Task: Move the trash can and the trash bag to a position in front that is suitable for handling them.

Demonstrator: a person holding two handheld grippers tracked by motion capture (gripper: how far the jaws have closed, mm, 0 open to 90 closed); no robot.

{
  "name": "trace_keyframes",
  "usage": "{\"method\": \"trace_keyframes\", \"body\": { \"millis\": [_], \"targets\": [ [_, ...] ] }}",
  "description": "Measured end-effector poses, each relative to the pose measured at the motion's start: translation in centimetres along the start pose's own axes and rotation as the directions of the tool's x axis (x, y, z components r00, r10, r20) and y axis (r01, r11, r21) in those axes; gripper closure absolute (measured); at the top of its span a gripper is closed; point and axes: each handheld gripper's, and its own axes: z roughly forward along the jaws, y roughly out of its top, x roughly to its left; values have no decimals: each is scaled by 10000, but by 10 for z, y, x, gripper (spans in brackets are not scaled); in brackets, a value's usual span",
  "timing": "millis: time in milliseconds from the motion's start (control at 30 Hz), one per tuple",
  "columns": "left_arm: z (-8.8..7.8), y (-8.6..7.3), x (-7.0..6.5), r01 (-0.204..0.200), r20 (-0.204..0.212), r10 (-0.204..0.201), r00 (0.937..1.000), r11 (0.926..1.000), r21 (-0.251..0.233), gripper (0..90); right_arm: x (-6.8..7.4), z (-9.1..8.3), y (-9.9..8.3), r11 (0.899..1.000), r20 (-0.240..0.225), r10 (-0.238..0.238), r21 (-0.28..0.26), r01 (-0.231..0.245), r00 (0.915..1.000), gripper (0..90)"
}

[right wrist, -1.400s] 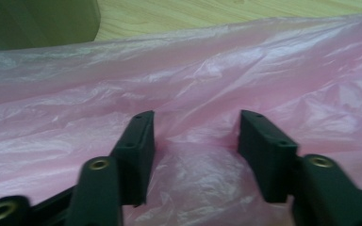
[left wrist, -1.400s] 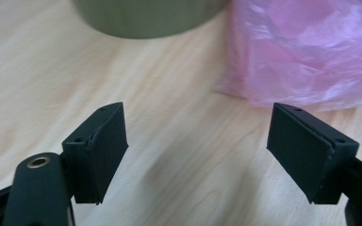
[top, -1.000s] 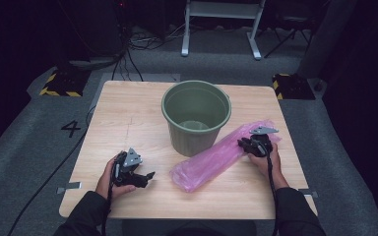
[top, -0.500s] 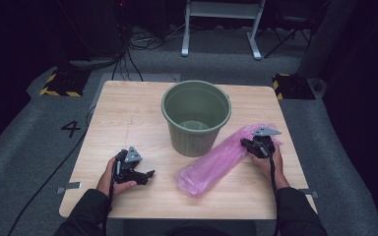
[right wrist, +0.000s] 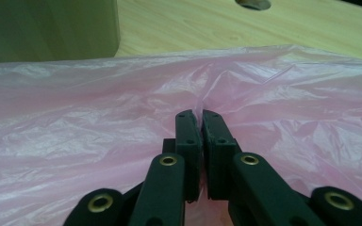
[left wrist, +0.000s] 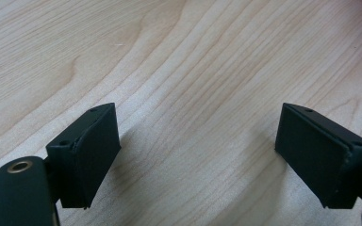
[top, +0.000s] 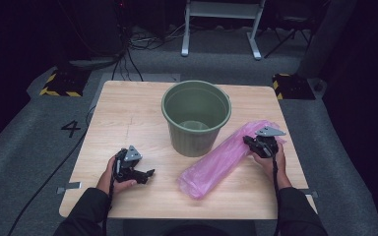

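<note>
High view: the table (top: 128,118) is carrying a green bucket (top: 196,118) standing upright near the middle of its far edge, and a pink plastic bag (top: 221,160) lying crumpled from beside the bucket's right side down toward the near edge. The right tool (top: 259,145) is sitting at the bag's far end, close to the table's right edge — its jaws have just been closing, and in the right gripper view they are now pinching a fold of the pink film (right wrist: 122,122) tight between them. The left tool (top: 137,173) is resting near the near-left part of the table, well apart from the bag; in the left gripper view its jaws are standing wide with bare wood between them.

The step in hand looks like the first grab of the bag, probably to line the bucket. The next move is likely calling for a lift of the pinched end — and for the left tool to be crossing over to catch another part of the film so the mouth can be spread.
</note>
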Motion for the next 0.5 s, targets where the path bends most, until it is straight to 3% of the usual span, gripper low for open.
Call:
{"method": "trace_keyframes", "body": {
  "millis": [500],
  "targets": [
    [0,0,0,3,-35,-3,10000,10000,3,140,6,-11,8,9966,294,-451,-671,470,9986,867]
  ]
}}
